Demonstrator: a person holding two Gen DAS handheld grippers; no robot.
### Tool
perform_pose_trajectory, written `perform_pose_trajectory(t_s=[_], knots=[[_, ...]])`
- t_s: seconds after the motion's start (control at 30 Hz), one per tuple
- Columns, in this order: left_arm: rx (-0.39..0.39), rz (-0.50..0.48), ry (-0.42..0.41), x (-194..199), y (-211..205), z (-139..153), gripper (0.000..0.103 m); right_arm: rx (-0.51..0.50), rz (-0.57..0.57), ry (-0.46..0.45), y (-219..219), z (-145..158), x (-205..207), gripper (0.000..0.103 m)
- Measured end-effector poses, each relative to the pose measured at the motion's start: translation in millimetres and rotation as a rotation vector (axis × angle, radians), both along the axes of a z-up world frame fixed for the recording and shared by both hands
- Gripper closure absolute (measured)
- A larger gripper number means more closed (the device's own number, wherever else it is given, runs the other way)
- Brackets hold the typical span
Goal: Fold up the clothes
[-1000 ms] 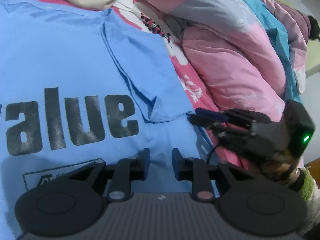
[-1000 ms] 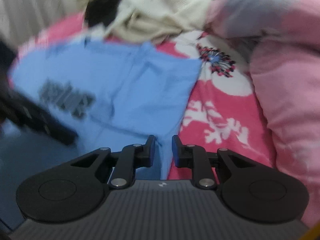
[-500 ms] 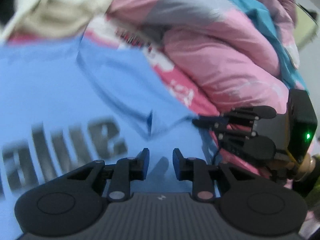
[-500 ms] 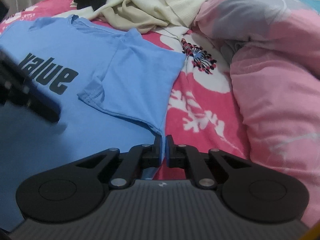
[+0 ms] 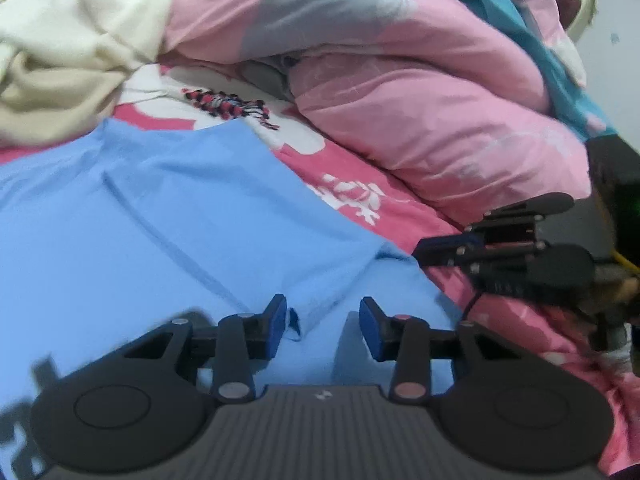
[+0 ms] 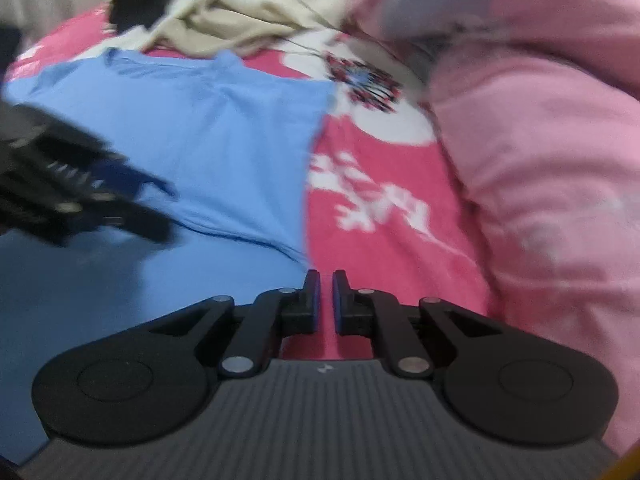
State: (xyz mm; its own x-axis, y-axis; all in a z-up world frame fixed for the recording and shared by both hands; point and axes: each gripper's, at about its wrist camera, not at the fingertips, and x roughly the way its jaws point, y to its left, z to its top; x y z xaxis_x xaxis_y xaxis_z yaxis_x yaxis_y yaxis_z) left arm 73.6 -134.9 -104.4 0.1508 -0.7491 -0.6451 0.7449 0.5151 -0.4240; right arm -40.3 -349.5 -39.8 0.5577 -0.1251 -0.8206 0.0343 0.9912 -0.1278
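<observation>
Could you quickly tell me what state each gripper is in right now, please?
Left gripper: open, holding nothing, over the blue T-shirt.
Right gripper: nearly shut; whether it pinches the shirt's edge cannot be told.

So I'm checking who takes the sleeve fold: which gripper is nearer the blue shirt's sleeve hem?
Left. The left gripper hangs open right over the sleeve hem of the blue shirt. The right gripper, nearly shut, sits by the shirt's side edge over the pink sheet.
</observation>
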Motion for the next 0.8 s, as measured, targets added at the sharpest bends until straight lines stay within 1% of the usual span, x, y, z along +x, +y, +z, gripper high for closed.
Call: perform_pose_trajectory(t_s=[0.07, 0.13, 0.2, 0.3, 0.37, 0.43, 0.5, 0.53, 0.57, 0.6, 0.63, 0.67, 0.7, 0.73, 0.8], knots=[[-0.004, 0.001, 0.016, -3, 6, 0, 0.061, 0.039, -0.040, 0.001, -13, 8, -1, 0.098], [0.002, -0.008, 0.031, -5, 12, -1, 0.061, 0.117, -0.080, -0.052, -25, 21, 1, 0.098], [0.006, -0.015, 0.033, -5, 17, 2, 0.062, 0.190, -0.049, -0.134, -27, 34, 15, 0.098], [-0.025, 0.013, 0.005, -1, 20, 13, 0.063, 0.212, 0.065, -0.209, -14, 38, 53, 0.098], [-0.056, 0.028, -0.009, 7, 17, 19, 0.063, 0.219, 0.116, -0.215, -6, 30, 84, 0.098], [-0.058, 0.032, -0.017, 13, 10, 22, 0.063, 0.227, 0.136, -0.191, -7, 17, 115, 0.098], [-0.045, 0.020, -0.027, 16, 1, 22, 0.062, 0.242, 0.106, -0.148, -16, 2, 142, 0.098], [-0.029, 0.009, -0.021, 16, -3, 19, 0.062, 0.268, 0.090, -0.129, -22, -5, 154, 0.098], [0.011, -0.002, -0.004, 16, -8, 12, 0.063, 0.283, 0.077, -0.112, -27, -13, 165, 0.098], [0.060, -0.006, 0.011, 16, -12, 4, 0.065, 0.257, 0.072, -0.104, -29, -20, 171, 0.098], [0.088, -0.009, 0.003, 13, -13, -2, 0.066, 0.230, 0.065, -0.101, -31, -27, 177, 0.100], [0.079, -0.009, -0.034, 6, -10, -3, 0.066, 0.200, 0.055, -0.122, -35, -32, 181, 0.101], [0.078, -0.015, -0.048, 3, -9, -1, 0.065, 0.181, 0.041, -0.142, -40, -35, 185, 0.100], [0.080, -0.016, -0.051, 1, -8, -1, 0.065, 0.196, 0.012, -0.161, -47, -34, 187, 0.101], [0.081, -0.020, -0.051, -1, -5, 0, 0.065, 0.174, -0.031, -0.209, -53, -25, 182, 0.097]])
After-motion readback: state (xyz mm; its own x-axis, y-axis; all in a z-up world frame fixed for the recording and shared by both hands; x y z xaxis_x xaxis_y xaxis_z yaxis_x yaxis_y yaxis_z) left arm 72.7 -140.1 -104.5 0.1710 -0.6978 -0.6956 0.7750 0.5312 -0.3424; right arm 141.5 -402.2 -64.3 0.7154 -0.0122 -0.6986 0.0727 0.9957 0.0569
